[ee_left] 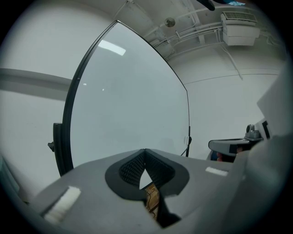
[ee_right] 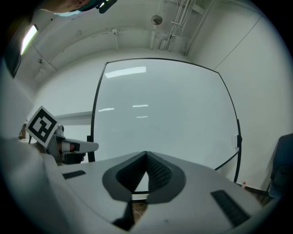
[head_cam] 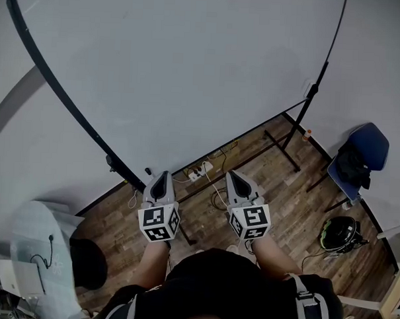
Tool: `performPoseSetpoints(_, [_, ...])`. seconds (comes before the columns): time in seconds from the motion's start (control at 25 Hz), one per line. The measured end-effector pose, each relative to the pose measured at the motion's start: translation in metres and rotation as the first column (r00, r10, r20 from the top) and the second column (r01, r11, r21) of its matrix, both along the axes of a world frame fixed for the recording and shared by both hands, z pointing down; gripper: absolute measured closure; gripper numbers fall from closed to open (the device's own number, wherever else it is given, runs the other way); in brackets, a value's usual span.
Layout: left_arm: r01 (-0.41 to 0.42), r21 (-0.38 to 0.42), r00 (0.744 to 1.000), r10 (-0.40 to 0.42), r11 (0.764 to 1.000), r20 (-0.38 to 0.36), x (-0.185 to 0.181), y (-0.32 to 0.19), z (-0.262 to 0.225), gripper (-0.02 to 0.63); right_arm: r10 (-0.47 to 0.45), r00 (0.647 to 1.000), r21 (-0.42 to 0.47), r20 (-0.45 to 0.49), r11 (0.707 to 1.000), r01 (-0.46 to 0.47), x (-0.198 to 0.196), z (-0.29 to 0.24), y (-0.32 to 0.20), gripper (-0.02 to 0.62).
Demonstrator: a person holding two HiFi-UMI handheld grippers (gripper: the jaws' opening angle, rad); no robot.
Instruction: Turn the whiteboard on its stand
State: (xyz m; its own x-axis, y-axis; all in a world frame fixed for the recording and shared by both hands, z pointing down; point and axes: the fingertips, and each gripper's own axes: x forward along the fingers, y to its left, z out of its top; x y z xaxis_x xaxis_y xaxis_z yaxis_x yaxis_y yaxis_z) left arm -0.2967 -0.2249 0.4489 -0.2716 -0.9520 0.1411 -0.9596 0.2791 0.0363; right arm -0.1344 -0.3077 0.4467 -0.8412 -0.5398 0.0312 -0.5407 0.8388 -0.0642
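Observation:
The big whiteboard (head_cam: pixel 190 76) in its black frame fills the upper head view and stands tilted on a black stand (head_cam: pixel 285 141) on the wood floor. Both grippers hover side by side in front of its lower edge and touch nothing. My left gripper (head_cam: pixel 161 176) is shut and empty, with the pads meeting at the tips (ee_left: pixel 145 153). My right gripper (head_cam: pixel 232 174) is likewise shut and empty (ee_right: pixel 146 156). Each gripper view looks at the whiteboard (ee_left: pixel 132 100) (ee_right: pixel 165 114) straight ahead. The left frame post (ee_left: pixel 57 146) shows at the board's edge.
A blue chair (head_cam: pixel 361 156) with dark things on it stands at the right wall, and a helmet (head_cam: pixel 339 233) lies on the floor near it. A power strip with cables (head_cam: pixel 201 170) lies under the board. A pale table (head_cam: pixel 37 247) and a black object (head_cam: pixel 89 263) are at the lower left.

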Motion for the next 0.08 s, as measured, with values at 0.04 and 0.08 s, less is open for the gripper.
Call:
performPoseSetpoints(0.04, [0.000, 0.001, 1.000, 0.000, 1.000, -0.001, -0.0012, 0.0003, 0.0000, 0.595, 0.004, 1.000, -0.002, -0.001, 1.000, -0.004, -0.0008, 0.0001, -0.0004, 0.592])
performPoseSetpoints(0.08, [0.000, 0.002, 1.000, 0.000, 1.000, -0.002, -0.0023, 0.0007, 0.0001, 0.595, 0.007, 1.000, -0.004, -0.001, 1.000, -0.007, -0.0016, 0.0001, -0.0009, 0.592])
